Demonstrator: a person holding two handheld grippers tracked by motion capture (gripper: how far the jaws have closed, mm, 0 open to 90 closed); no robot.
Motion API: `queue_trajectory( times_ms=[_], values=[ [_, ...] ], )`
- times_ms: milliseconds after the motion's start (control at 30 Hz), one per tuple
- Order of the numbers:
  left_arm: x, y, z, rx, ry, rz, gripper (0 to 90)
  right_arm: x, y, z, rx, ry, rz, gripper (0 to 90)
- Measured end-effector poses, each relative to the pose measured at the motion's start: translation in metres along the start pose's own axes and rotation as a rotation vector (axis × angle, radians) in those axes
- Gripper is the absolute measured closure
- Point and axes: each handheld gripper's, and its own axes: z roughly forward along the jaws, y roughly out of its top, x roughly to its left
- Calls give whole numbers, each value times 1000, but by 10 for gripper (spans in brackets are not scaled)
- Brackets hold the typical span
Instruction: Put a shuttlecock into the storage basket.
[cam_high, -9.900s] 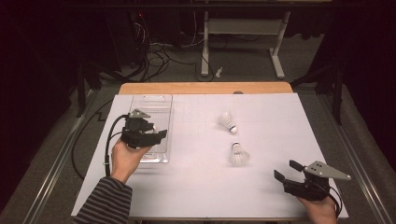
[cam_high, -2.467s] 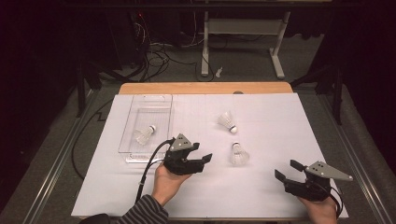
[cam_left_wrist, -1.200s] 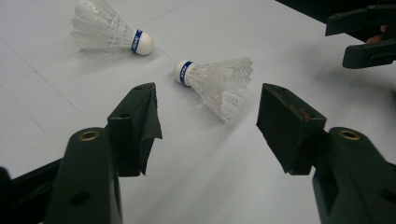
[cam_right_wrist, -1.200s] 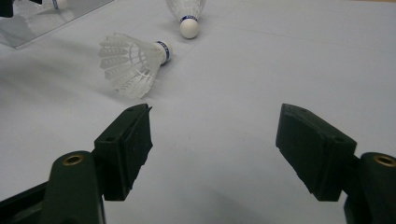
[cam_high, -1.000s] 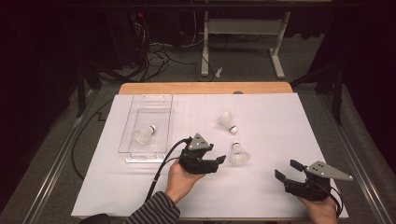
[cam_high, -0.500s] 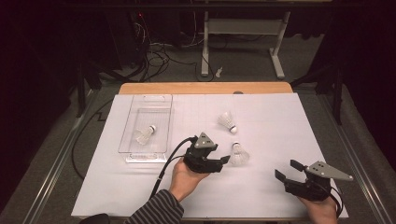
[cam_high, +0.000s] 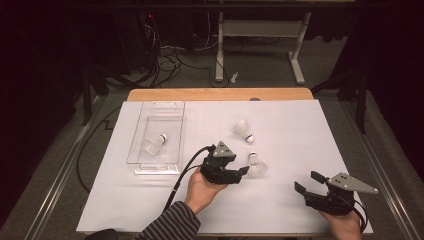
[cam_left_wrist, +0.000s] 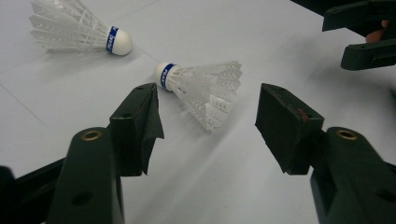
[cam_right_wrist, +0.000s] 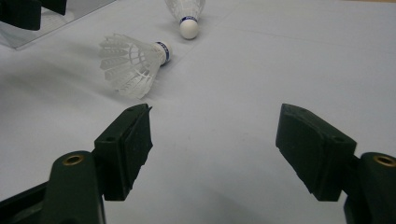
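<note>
Left gripper view puts our left gripper (cam_left_wrist: 208, 121) with jaws wide open around the near shuttlecock (cam_left_wrist: 201, 88), not touching yet, lined up for a grab. Our right gripper (cam_high: 312, 184) sits open, well apart. One's already in the clear tray (cam_high: 172, 107).

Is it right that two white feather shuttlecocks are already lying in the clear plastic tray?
No, only one white feather shuttlecock lies in the clear plastic tray. The high view shows it. The other two are out on the white table sheet.
</note>
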Motion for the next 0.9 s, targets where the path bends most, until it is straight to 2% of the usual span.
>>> queue_trajectory(
  times_ms=[533, 900],
  values=[
    [-3, 9, 10, 51, -3, 7, 422, 0, 0, 0, 0, 1, -1, 275],
    [-2, 16, 17, 128, -3, -18, 437, 0, 0, 0, -1, 2, -1, 275]
  ],
)
